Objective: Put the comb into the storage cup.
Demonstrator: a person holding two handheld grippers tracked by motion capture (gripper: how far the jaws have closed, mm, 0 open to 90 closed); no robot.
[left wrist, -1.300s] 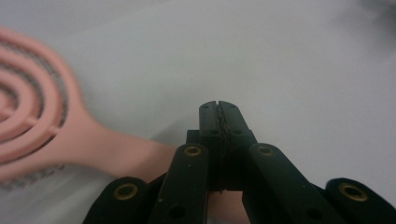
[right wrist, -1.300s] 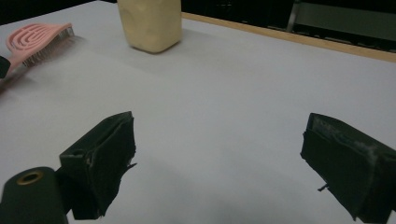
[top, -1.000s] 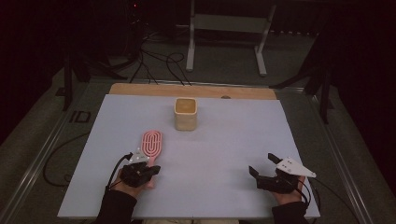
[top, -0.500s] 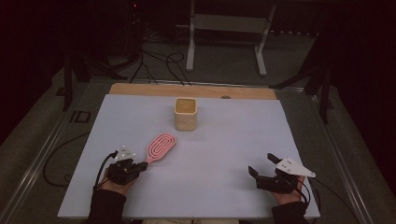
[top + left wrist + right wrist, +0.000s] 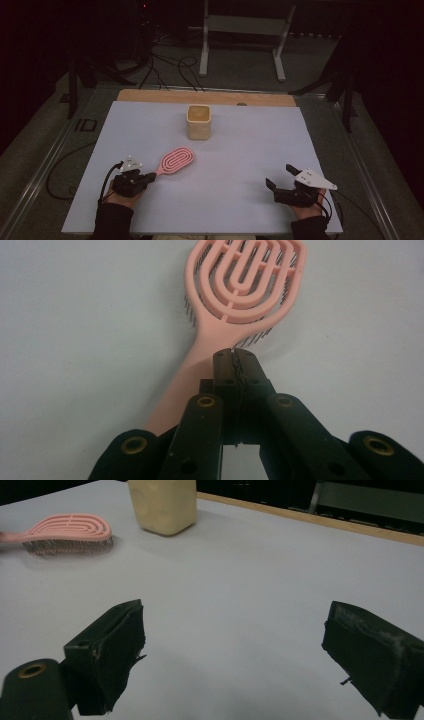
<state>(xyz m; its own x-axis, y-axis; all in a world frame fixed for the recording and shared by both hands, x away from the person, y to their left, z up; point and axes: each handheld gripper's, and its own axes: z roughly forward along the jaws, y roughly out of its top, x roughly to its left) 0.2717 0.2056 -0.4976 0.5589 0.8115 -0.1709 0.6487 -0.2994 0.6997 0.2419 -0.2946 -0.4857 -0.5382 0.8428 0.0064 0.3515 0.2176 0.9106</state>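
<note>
A pink vented hairbrush point(image 5: 177, 158) lies bristles down on the white tabletop point(image 5: 240, 150), its head angled toward the far right and its handle toward my left gripper point(image 5: 150, 176). In the left gripper view the jaws meet tip to tip over the brush handle point(image 5: 200, 365), which runs underneath them to the left; nothing sits between the pads. My right gripper point(image 5: 280, 175) rests at the near right with its jaws wide apart and empty. The right gripper view has the hairbrush point(image 5: 67, 530) far off to the left.
A cream square cup point(image 5: 199, 121) stands upright at the far middle of the table, and shows as the cream cup point(image 5: 162, 505) in the right gripper view. A wooden strip point(image 5: 205, 96) borders the far edge. Cables and a metal stand lie on the floor beyond.
My left hand has shifted left. The hairbrush has swung from pointing straight away to pointing toward the far right. The right gripper has stayed put.
</note>
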